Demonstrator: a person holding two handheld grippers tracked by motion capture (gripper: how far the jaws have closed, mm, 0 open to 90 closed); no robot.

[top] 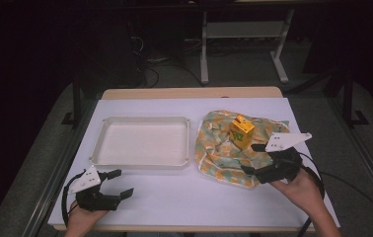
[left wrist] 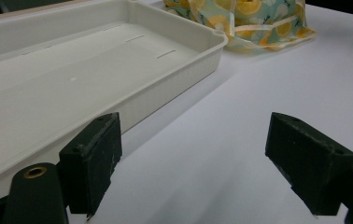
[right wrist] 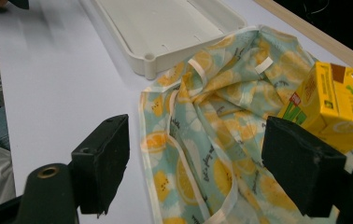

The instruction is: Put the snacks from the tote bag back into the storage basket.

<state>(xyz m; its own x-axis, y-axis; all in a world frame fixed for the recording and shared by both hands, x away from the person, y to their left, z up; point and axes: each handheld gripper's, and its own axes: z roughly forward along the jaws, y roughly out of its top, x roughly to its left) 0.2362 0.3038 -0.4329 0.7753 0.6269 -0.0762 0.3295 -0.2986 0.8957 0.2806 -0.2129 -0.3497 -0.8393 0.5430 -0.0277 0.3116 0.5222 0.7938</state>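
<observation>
white tray [top: 144, 141] sits left-centre on the white table [top: 184, 195], long axis running left-right, nothing in it; open table along the near edge between the 2 hands. lemon-print cloth [top: 219, 148] lies crumpled just right of the tray, yellow carton [top: 242, 131] upright on it, tilted a bit. left gripper [top: 122, 182] near the front-left corner, jaws wide apart, holding nothing. right gripper [top: 251, 158] over the cloth's near edge, jaws spread, holding nothing. dark room behind, grey floor
</observation>
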